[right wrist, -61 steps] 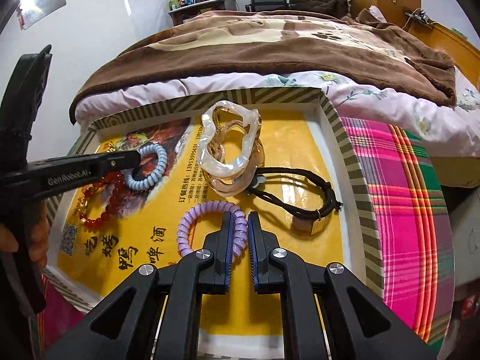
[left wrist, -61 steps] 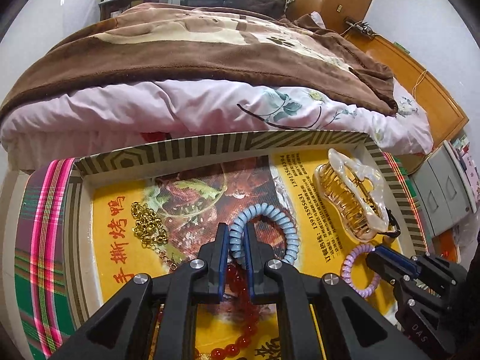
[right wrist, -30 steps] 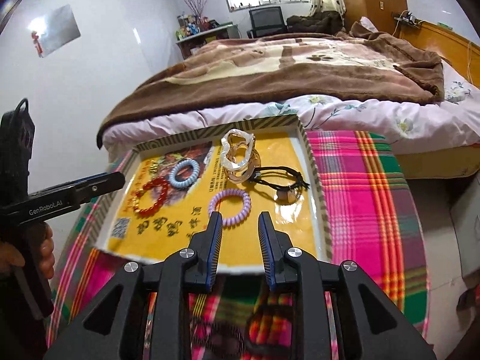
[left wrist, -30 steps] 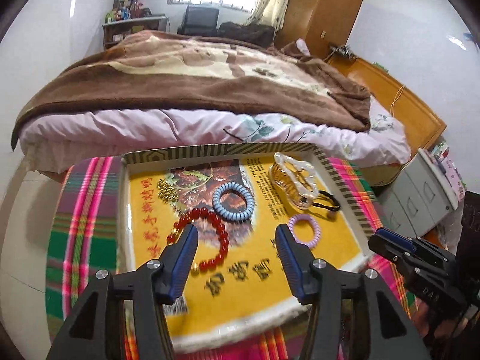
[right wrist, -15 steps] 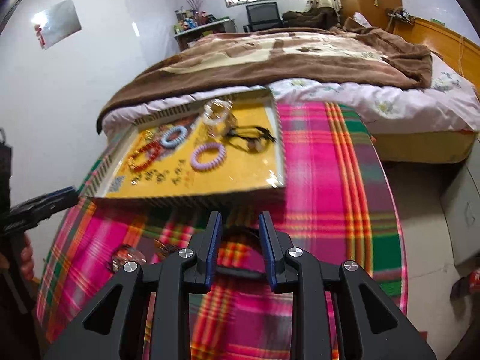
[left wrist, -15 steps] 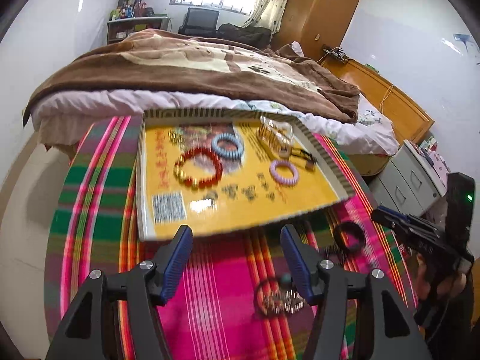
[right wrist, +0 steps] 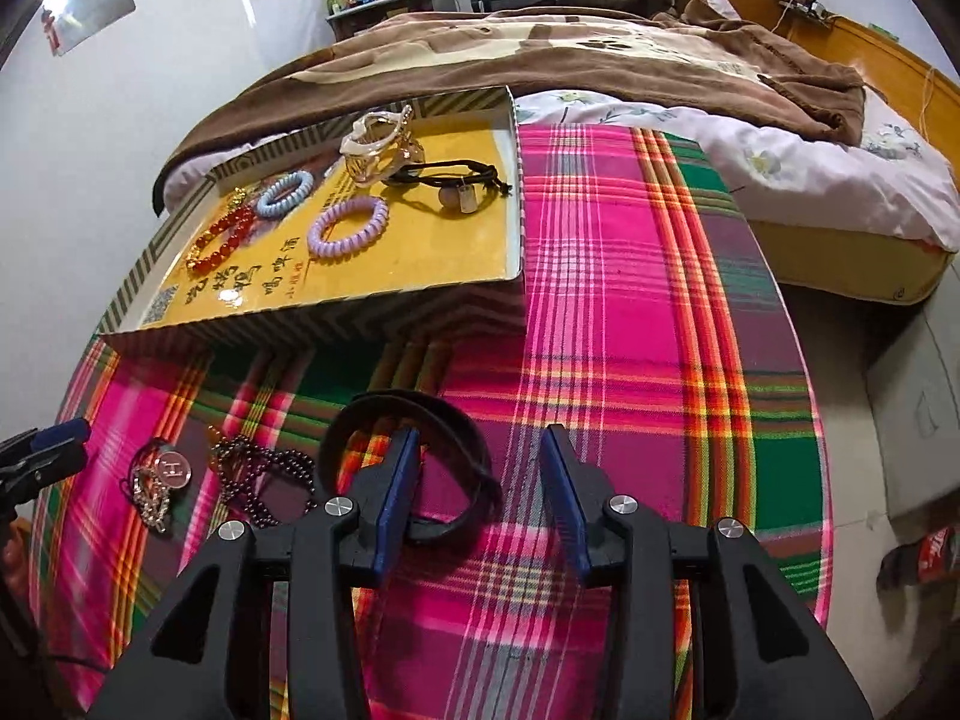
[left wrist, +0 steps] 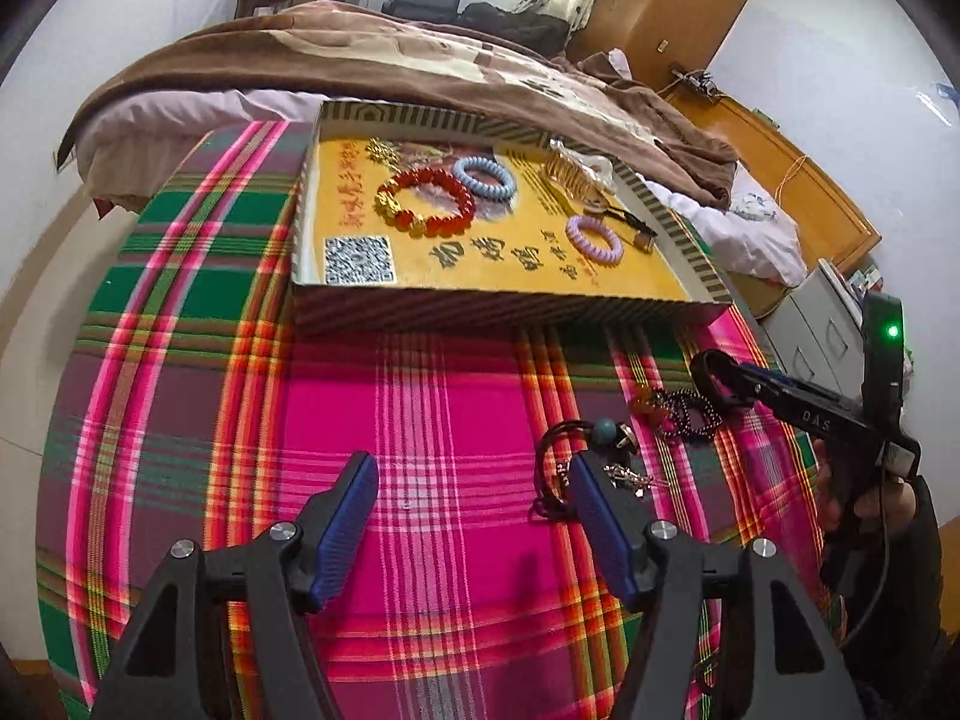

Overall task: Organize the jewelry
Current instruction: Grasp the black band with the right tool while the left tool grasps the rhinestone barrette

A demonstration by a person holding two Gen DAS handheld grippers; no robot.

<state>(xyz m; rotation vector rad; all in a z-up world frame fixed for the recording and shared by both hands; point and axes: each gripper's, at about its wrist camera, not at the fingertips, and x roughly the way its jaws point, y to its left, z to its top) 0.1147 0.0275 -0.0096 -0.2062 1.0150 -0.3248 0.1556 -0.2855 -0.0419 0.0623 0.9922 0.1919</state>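
Note:
My left gripper (left wrist: 471, 504) hangs over the plaid cloth, jaws opening, with nothing between them. A black cord necklace with a teal bead (left wrist: 606, 429) lies just beyond its right finger (left wrist: 594, 522). My right gripper (right wrist: 480, 480) is low over a black band (right wrist: 414, 405); its jaws are opening, and the band's right arc lies between them untouched. A dark bead bracelet (right wrist: 264, 480) and a silver pendant chain (right wrist: 162, 474) lie to the left. The yellow tray (right wrist: 312, 312) holds a purple coil (right wrist: 348, 228), blue coil (right wrist: 285, 193), red bracelet (right wrist: 222, 237), hair claw (right wrist: 378, 138) and black cord bracelet (right wrist: 450, 180).
The round table wears a pink and green plaid cloth (left wrist: 420, 408). A bed with a brown blanket (right wrist: 570, 42) stands right behind the tray. A grey cabinet (right wrist: 912, 420) is beside the table on the right. A hand holds the right gripper's handle (left wrist: 864, 498).
Both grippers have pulled back from the tray and sunk toward the loose pieces on the cloth. Both sets of jaws stand wider than before; the coils stay in the tray.

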